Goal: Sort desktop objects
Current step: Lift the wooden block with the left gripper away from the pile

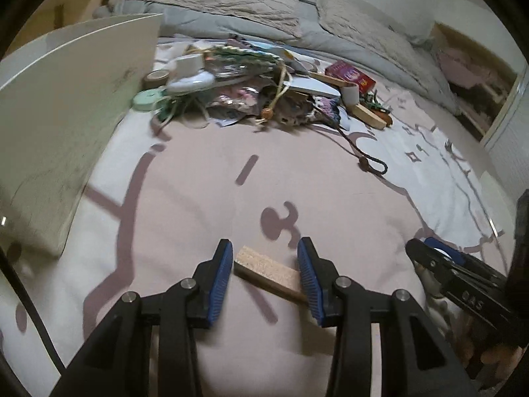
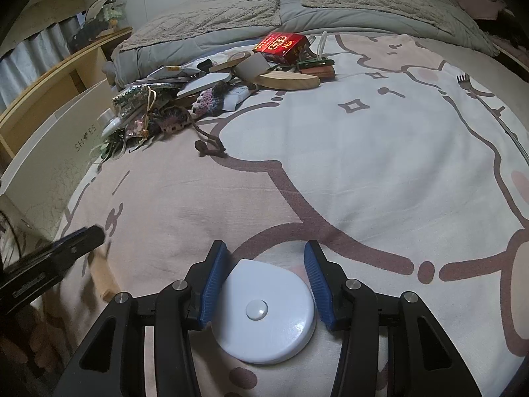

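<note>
So the left gripper (image 1: 264, 274) is clamped on a wooden block (image 1: 269, 273), and the right gripper (image 2: 264, 284) squeezes a white tape measure (image 2: 264, 314). Loads of bare blanket (image 2: 363, 165) ahead; the clutter pile (image 1: 251, 89) and white box (image 1: 66, 115) hug the far-left edge.

Bedspread (image 2: 380, 165) was pale pink & white w/ brown cartoon outlines. Wood block (image 1: 271, 273) was light tan. Round disc (image 2: 264, 317) at bottom centre was white-ish, maybe pale blue. Box (image 2: 282, 46) at top centre: red w/ gold print. Gripper pads (image 2: 213, 284) blue, arms black.
</note>
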Action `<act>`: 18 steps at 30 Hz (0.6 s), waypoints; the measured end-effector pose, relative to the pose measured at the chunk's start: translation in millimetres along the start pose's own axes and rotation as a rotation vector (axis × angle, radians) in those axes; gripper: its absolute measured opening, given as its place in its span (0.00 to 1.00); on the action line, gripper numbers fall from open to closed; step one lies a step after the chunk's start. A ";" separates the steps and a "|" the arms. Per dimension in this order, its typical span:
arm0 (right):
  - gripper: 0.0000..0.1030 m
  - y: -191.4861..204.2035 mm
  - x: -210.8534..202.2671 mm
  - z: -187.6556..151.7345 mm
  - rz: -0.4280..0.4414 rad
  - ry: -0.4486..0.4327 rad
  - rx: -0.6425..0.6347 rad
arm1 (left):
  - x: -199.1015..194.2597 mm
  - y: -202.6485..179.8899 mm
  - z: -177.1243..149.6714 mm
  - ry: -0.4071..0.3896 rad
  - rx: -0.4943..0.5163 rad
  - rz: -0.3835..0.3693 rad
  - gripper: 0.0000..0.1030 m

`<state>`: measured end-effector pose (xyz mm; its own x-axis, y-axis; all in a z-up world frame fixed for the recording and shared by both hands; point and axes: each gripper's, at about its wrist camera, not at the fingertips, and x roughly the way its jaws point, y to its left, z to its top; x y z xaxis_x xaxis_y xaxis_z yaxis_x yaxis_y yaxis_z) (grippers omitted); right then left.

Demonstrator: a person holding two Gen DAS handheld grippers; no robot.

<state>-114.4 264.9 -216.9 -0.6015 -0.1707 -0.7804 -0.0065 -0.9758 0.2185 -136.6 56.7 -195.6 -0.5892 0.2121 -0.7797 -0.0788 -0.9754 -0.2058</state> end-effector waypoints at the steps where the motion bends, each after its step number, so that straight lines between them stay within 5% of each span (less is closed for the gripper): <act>1: 0.48 0.1 -0.2 -0.3 0.000 0.000 0.000 | -2.1 0.7 -3.3 0.005 0.001 0.008 0.41; 18: 0.48 1.3 -0.9 -0.9 0.000 -0.004 -0.001 | -18.4 -4.0 -22.0 -0.005 0.040 0.050 0.41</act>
<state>-113.1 263.7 -216.5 -0.6047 -0.1705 -0.7780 -0.0057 -0.9759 0.2183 -107.7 58.1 -193.5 -0.5970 0.1631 -0.7855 -0.0811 -0.9864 -0.1432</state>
